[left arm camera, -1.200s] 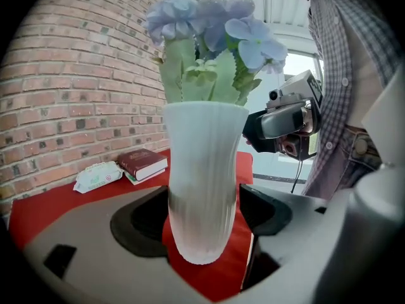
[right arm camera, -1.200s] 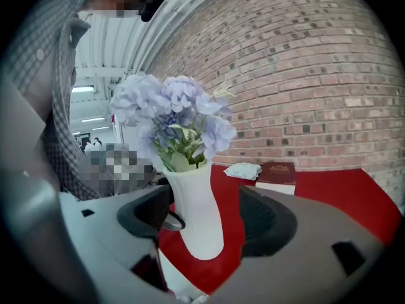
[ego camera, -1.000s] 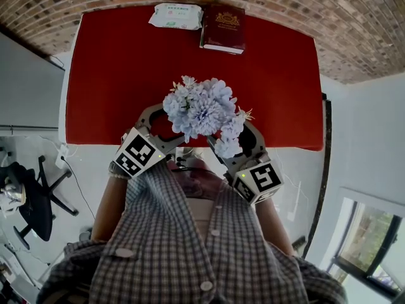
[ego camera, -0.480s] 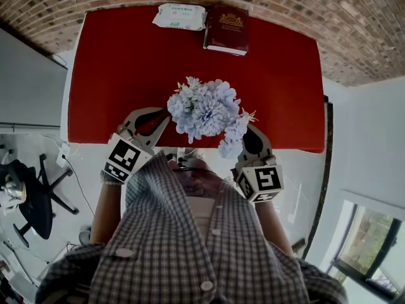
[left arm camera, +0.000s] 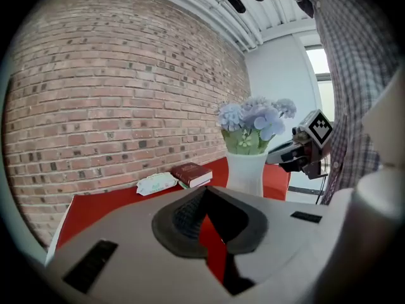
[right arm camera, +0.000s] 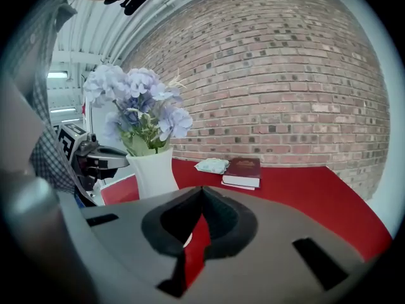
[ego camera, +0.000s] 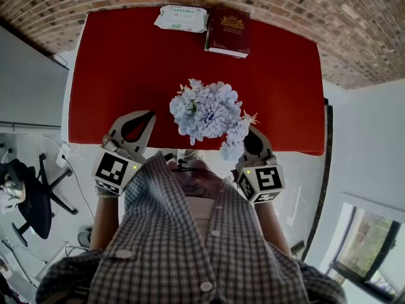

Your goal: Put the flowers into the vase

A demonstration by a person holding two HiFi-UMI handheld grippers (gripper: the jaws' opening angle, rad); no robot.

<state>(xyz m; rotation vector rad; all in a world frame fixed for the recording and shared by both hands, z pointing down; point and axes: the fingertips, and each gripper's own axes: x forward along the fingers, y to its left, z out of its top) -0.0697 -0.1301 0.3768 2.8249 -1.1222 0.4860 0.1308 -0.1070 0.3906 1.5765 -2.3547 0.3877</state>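
A bunch of pale blue flowers point(ego camera: 205, 111) stands in a white vase point(left arm camera: 247, 170) near the front edge of the red table point(ego camera: 114, 62); from the head view the blooms hide the vase. My left gripper point(ego camera: 149, 115) is to the left of the vase, apart from it, its jaws just closed with nothing between them. My right gripper point(ego camera: 251, 135) sits close beside the flowers on the right, its jaws also just closed on nothing. Each gripper view shows the vase point(right arm camera: 155, 173), the flowers point(right arm camera: 136, 100) and the other gripper beyond it.
A white pack of wipes point(ego camera: 181, 18) and a dark red book point(ego camera: 228, 30) lie at the far edge of the table. A brick wall point(right arm camera: 285, 75) rises behind it. An office chair point(ego camera: 31, 195) stands on the floor at the left.
Both grippers went from wide open around the vase to shut. The left one has drawn away to the left and risen. The right one has backed off slightly.
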